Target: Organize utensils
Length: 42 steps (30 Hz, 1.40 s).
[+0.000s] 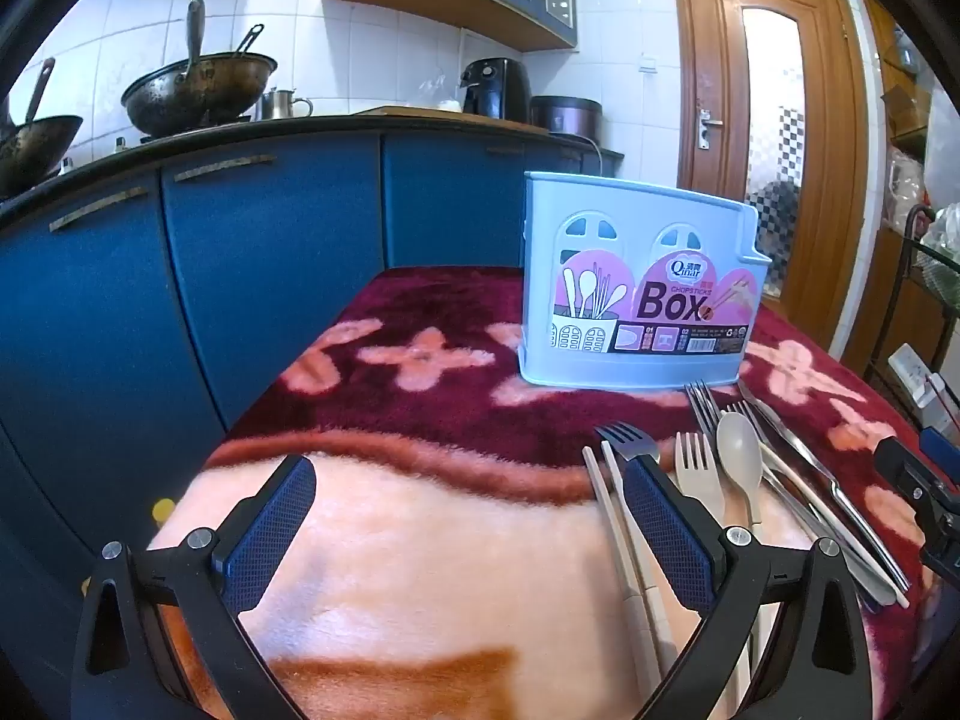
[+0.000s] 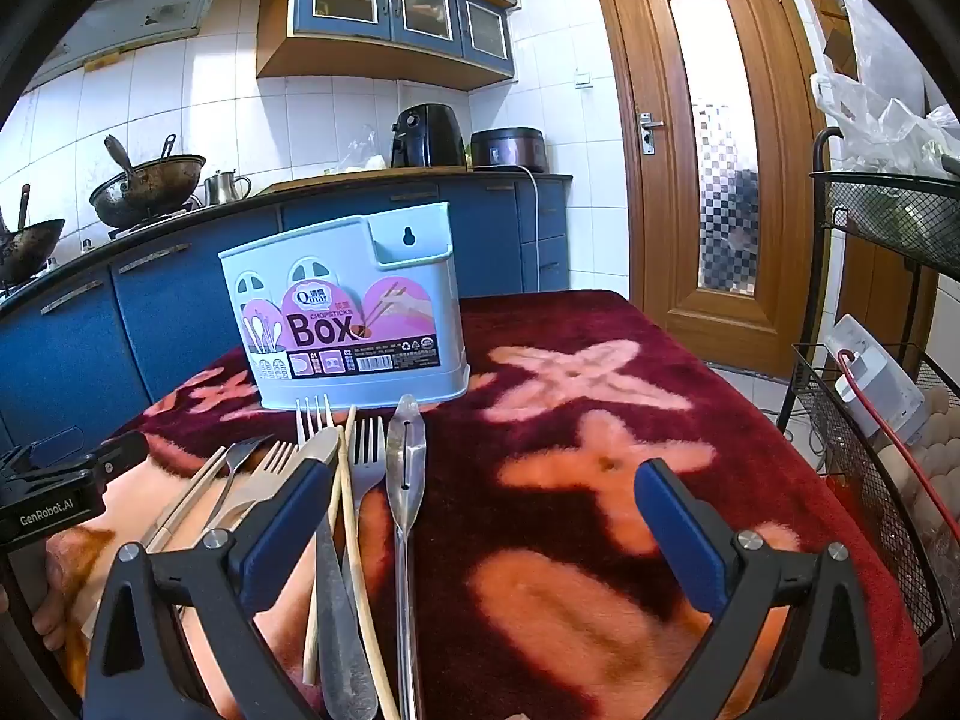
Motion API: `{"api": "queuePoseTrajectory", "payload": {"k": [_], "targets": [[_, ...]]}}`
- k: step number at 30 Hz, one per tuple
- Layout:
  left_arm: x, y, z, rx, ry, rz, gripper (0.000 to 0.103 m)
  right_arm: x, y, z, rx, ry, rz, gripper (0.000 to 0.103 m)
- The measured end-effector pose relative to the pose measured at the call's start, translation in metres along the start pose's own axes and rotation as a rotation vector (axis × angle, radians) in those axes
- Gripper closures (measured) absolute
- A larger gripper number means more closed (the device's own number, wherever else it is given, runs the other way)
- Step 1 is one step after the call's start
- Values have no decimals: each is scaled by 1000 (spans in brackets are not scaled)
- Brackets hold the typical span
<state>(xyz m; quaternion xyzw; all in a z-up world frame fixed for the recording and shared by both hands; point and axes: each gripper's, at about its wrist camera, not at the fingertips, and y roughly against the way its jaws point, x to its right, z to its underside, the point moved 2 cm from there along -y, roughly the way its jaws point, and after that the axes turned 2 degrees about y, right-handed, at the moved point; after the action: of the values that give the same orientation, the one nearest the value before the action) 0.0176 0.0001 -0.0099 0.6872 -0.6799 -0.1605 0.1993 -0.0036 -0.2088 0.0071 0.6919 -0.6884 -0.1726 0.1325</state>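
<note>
A pale blue chopsticks box (image 1: 636, 282) stands upright on the red and pink blanket (image 1: 420, 528); it also shows in the right wrist view (image 2: 354, 312). Several utensils lie in a row in front of it: beige chopsticks (image 1: 624, 540), a beige fork (image 1: 699, 474), a beige spoon (image 1: 739, 450), steel forks and a knife (image 1: 804, 450). In the right wrist view I see a steel fork (image 2: 367, 456), a slotted steel peeler (image 2: 405, 462) and a knife (image 2: 336, 588). My left gripper (image 1: 468, 498) is open and empty, left of the utensils. My right gripper (image 2: 480, 498) is open and empty, its left finger over the utensils.
Blue cabinets (image 1: 252, 276) with woks (image 1: 198, 90) on the counter stand behind the table. A wooden door (image 2: 708, 150) is at the back right. A black wire rack (image 2: 888, 420) with eggs and a power strip stands at the table's right edge.
</note>
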Motion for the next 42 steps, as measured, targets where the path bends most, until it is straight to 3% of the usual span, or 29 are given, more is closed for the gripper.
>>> {"api": "queuePoseTrajectory", "payload": {"k": [42], "targets": [[1,0,0,8,-2,0,1,-1,-1,0,-2,1,1,0]]}}
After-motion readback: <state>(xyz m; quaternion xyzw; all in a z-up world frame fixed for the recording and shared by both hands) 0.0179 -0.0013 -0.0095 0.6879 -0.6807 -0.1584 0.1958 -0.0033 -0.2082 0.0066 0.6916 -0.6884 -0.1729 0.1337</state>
